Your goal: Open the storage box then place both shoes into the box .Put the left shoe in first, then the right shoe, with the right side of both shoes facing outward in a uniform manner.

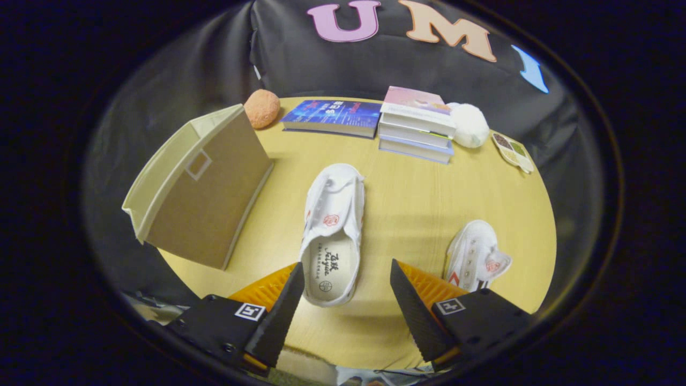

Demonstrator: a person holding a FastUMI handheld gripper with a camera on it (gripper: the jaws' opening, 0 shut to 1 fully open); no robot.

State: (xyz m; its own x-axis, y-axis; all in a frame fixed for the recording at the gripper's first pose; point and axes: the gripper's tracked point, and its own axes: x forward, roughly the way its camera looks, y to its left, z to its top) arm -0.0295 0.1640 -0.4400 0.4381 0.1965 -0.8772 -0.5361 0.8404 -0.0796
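The gripper [347, 297] hangs above the surface [412, 198] with its two fingers spread wide apart and nothing held between them. The heel end of one white shoe [333, 230] lies in the gap between the fingertips, closer to the left finger; neither finger touches it as far as can be seen. That shoe lies upright with its opening up and its toe pointing away from the gripper, towards the books. A second white shoe [477, 254] lies just beyond the right finger, turned at an angle, well apart from the first. To the left of the first shoe stands the beige storage box [201, 190], tilted on the surface, with a small framed label window on the broad face turned to the camera; whether it is open cannot be told from here. Beyond the shoes, at the far edge of the surface, lie an orange rough ball [262, 108] just behind the box, a blue book [333, 117] lying flat, a stack of books [417, 124], a white fluffy ball [470, 125] touching the stack, and a small patterned card [513, 151].
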